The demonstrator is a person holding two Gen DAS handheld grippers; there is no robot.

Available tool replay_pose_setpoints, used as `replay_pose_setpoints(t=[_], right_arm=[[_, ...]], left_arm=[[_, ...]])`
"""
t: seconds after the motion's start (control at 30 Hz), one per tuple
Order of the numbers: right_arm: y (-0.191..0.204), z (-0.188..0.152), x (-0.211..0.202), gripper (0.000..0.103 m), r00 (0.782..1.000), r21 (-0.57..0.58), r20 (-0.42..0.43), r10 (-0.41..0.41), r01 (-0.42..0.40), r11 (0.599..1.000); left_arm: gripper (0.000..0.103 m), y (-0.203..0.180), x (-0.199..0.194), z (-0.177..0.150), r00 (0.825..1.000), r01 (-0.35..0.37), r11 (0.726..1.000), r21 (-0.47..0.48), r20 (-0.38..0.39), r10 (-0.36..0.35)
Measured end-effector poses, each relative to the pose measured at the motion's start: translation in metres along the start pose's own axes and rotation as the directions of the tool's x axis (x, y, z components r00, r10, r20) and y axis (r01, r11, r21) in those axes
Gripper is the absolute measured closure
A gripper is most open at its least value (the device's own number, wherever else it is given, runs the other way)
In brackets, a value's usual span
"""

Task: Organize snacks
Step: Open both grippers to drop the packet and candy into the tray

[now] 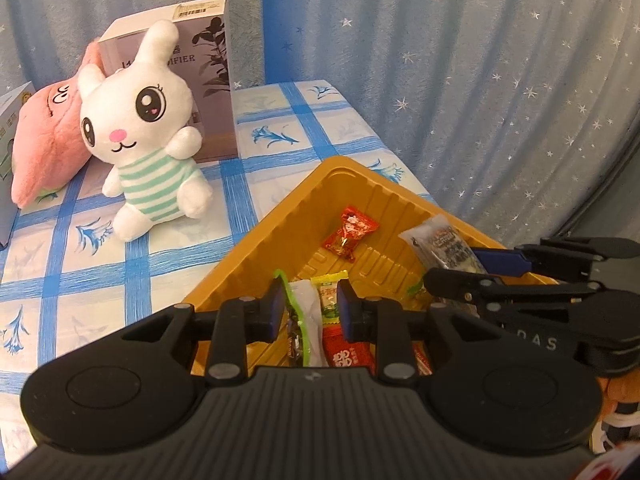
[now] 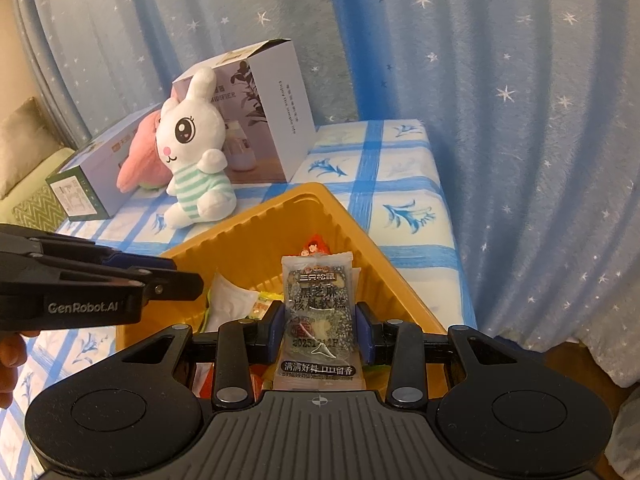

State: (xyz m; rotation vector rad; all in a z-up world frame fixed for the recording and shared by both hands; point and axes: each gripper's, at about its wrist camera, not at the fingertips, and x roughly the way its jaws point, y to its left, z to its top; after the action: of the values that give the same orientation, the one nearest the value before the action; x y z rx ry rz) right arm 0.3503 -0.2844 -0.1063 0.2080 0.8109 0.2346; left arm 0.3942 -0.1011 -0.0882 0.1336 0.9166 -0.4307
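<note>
Over the ribbed yellow plastic tray [image 2: 256, 236], right gripper [image 2: 319, 330] pinches a clear sesame-cake packet [image 2: 318, 312] for depositing; left gripper [image 1: 310, 308] spread, empty.

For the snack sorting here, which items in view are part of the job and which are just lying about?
Part of the job:
- yellow tray
- dark sesame snack packet, held in the right gripper
- red candy in the tray
- left gripper, over the tray

Lying about:
- white rabbit plush
- pink plush
- humidifier box
- green-ended box
</note>
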Motion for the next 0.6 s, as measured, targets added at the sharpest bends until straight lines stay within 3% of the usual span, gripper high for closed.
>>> replay_pose_setpoints(t=[0.3, 0.4, 0.6], right_arm=[[-0.001, 0.003, 0.003, 0.062, 1.0, 0.043, 0.021, 0.021, -0.022, 0.999], [-0.003, 0.004, -0.002, 0.051, 0.998, 0.064, 0.044, 0.035, -0.037, 0.997], [-0.002, 0.0, -0.013, 0.048, 1.0, 0.049, 0.021, 0.022, -0.023, 0.999]], left_arm=[[0.075, 0.002, -0.007, -0.006, 1.0, -0.001, 1.0, -0.011, 0.001, 0.001], [0.072, 0.001, -0.009, -0.008, 1.0, -0.001, 1.0, -0.008, 0.003, 0.001], [0.069, -0.004, -0.019, -0.013, 1.0, 0.011, 1.0, -0.001, 0.012, -0.011]])
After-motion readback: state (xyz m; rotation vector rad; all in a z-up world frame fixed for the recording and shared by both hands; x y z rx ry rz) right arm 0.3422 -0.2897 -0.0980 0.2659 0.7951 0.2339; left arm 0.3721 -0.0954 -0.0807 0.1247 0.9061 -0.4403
